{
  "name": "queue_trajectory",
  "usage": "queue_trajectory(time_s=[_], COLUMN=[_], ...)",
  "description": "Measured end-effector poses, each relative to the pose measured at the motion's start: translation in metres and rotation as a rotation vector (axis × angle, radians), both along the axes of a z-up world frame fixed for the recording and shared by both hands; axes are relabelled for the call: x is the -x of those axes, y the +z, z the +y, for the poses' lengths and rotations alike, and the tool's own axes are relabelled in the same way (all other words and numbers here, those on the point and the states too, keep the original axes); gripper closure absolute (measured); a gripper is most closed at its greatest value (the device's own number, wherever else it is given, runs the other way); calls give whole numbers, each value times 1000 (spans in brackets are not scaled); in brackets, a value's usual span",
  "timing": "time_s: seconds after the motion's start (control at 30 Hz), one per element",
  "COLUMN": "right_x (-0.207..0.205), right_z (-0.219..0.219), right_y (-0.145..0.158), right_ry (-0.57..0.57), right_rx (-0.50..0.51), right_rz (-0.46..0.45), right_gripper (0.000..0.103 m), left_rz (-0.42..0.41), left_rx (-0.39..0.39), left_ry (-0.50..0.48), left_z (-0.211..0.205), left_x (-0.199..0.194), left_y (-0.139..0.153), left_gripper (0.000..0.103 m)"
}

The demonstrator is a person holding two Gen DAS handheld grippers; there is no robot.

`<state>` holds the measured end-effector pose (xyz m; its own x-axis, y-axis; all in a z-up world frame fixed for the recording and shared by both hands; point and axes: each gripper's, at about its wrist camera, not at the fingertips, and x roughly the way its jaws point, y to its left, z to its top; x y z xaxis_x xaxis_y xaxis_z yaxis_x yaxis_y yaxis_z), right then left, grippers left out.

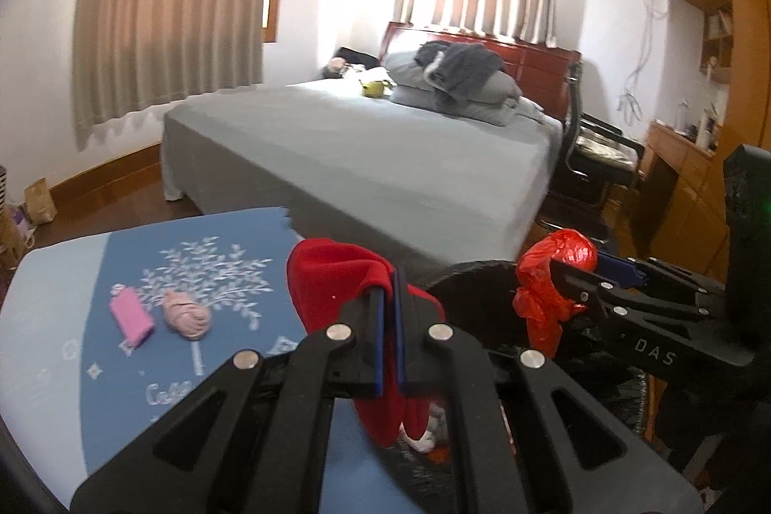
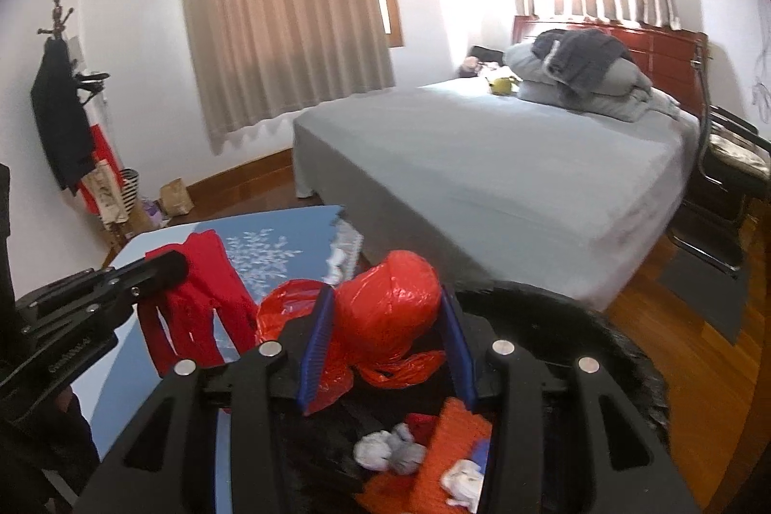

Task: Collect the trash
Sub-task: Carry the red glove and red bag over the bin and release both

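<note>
My left gripper (image 1: pixel 389 287) is shut on a limp red fabric piece (image 1: pixel 337 273), which hangs over the near edge of the blue table mat (image 1: pixel 231 234). My right gripper (image 2: pixel 388 297) holds a crumpled red plastic bag (image 2: pixel 395 316) between its blue pads, above the black trash bin (image 2: pixel 602 321). The bin holds white tissue wads (image 2: pixel 385 451) and an orange piece (image 2: pixel 448 441). In the left wrist view the right gripper (image 1: pixel 559 268) and its red bag (image 1: pixel 544 297) are at the right. The left gripper (image 2: pixel 168 268) shows at the left of the right wrist view, with the red fabric (image 2: pixel 202 302).
On the blue mat lie a small pink block (image 1: pixel 131 317) and a pink crumpled wad (image 1: pixel 185 314). A grey bed (image 1: pixel 385 148) stands behind the table. Beyond it are an office chair (image 1: pixel 592 157) and a wooden desk (image 1: pixel 684 177). A coat rack (image 2: pixel 62 109) stands at the left wall.
</note>
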<state>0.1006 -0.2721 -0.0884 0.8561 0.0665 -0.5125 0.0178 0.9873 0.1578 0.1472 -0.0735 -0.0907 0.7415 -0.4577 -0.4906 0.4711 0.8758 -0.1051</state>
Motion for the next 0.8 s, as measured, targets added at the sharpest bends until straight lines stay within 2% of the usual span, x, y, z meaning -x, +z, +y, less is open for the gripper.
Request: queue_trajectory(time_s=[0.43, 0.7, 0.77, 0.8], right_x=[22, 25, 26, 26], right_z=[-48, -66, -70, -72], right_y=[-17, -28, -31, -33], right_ry=[-115, -144, -148, -151], right_rx=[8, 5, 4, 3], right_rz=[41, 71, 80, 84], right_gripper=[60, 59, 57, 54], left_rz=[34, 102, 119, 125], left_rx=[-5, -11, -17, -20], left_ry=[-122, -181, -189, -190], left_z=[-63, -81, -84, -85], left_x=[3, -6, -8, -9], left_y=[-17, -37, -42, -44], left_gripper=[100, 98, 98, 94])
